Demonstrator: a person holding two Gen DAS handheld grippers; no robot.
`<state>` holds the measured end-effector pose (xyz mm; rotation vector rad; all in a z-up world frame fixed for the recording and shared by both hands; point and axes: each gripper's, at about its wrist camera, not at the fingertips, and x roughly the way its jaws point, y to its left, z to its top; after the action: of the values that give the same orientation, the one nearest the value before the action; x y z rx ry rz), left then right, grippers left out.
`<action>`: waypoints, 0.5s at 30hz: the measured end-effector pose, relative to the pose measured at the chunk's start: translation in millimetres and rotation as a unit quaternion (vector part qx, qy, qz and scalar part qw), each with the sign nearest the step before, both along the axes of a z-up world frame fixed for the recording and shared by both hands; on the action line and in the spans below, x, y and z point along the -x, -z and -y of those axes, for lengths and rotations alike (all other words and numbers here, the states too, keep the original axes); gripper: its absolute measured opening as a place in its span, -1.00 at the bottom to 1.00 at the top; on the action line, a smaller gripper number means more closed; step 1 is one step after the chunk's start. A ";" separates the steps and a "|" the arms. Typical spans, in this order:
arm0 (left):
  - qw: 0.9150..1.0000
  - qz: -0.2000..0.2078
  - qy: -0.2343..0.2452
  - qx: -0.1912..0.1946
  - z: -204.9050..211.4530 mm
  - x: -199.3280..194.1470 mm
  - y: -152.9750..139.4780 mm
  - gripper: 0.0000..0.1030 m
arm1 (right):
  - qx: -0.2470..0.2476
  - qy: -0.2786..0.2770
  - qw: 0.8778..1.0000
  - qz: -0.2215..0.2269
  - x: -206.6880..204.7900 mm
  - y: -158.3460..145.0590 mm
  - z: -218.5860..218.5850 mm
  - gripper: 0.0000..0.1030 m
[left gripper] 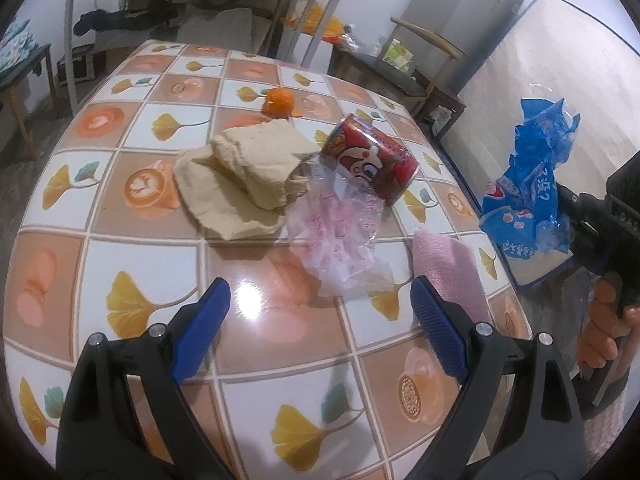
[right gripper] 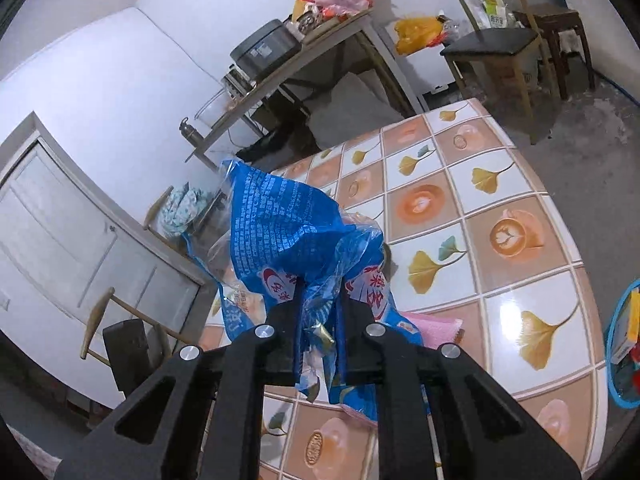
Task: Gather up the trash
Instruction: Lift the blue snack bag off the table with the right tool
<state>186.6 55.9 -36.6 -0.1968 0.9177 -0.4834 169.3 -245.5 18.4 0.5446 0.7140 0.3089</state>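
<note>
Trash is spread over the tiled counter (left gripper: 120,248), and one piece is already off it: the right hand-held gripper (right gripper: 320,300) is clenched on a crumpled blue wrapper (right gripper: 280,232), pinched low so the rest flops up and over the fingers. In the left wrist view that wrapper (left gripper: 528,184) hangs at about 3 o'clock, past the counter's edge, which I'd guess means it's on its way to the blue-rimmed bin (right gripper: 624,352) peeking in at 4 o'clock of the right view.

Left hand-held gripper (left gripper: 320,320) is released, fingers spread wide, hovering over the counter and aimed at the clear pink-printed plastic bag (left gripper: 344,232) lying flat at 12 o'clock just ahead of it. Looks lined up for the next grab, to me. Thin, floppy film, so probably easiest to pinch at an edge.

Touching the bag's far end is a red snack can (left gripper: 372,160) on its side. Beside it at 11 o'clock sits a folded beige cloth (left gripper: 248,176), with an orange (left gripper: 278,98) further back, and a pink cloth (left gripper: 448,264) at 2 o'clock. The cloths don't look like trash to me.
</note>
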 end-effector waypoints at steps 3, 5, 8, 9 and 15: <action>1.000 0.013 0.017 -0.017 13.9 -4.3 0.8 0.70 | 0.022 0.005 1.000 0.001 7.3 2.1 0.6 -0.77; 0.999 0.020 0.029 -0.038 24.4 -8.4 2.3 0.70 | 0.037 0.010 0.999 -0.001 12.2 4.3 1.2 -0.77; 0.995 0.026 0.050 -0.080 41.8 -18.2 7.8 0.70 | 0.049 0.017 0.999 -0.004 18.2 8.4 5.7 -0.77; 0.994 0.027 0.053 -0.091 46.5 -21.2 9.2 0.70 | 0.049 0.018 0.999 -0.005 19.7 9.5 8.2 -0.77; 0.990 0.018 0.057 -0.125 65.9 -37.4 18.7 0.70 | 0.041 0.025 0.999 -0.008 23.0 13.5 20.8 -0.77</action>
<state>224.1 -10.0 -55.3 0.0920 0.9476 -0.4712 146.3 -266.3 5.0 0.4871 0.7236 0.2285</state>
